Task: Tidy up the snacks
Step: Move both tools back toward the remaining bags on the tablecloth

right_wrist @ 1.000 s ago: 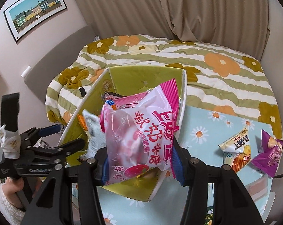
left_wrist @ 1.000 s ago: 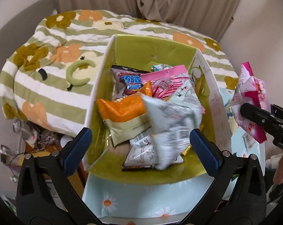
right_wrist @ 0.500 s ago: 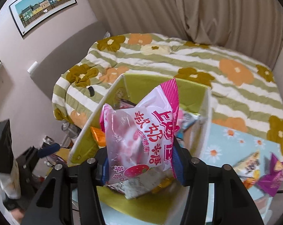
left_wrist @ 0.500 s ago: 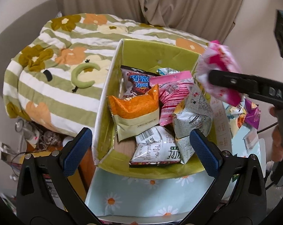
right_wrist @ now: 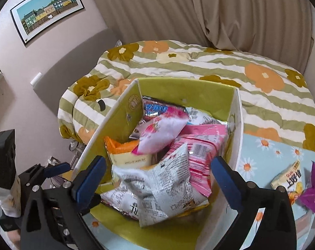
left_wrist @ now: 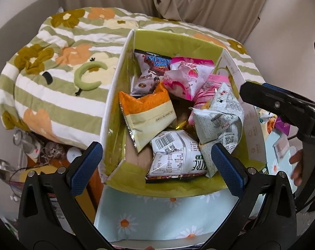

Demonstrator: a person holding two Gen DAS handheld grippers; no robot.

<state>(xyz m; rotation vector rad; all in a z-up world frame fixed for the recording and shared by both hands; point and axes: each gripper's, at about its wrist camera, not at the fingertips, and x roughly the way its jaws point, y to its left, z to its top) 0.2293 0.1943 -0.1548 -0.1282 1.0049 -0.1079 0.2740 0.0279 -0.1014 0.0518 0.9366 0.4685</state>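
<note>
Green-lined cardboard box (left_wrist: 174,41) on a daisy-print cloth (left_wrist: 157,218), crowded with snack packets; pink strawberry packet (right_wrist: 161,133) lying free atop the heap near the far wall, beside an orange-and-cream packet (left_wrist: 145,112) and above grey-printed packets (right_wrist: 161,185); right gripper (right_wrist: 157,175) poised over the box, jaws opening wide with nothing pinched between the blue pads; left gripper (left_wrist: 155,162) at the near rim, jaws spread apart and empty; two loose packets, one yellow-white (right_wrist: 289,179) and one purple (right_wrist: 314,193), on the cloth right of the box; striped floral quilt (right_wrist: 220,66) behind.
</note>
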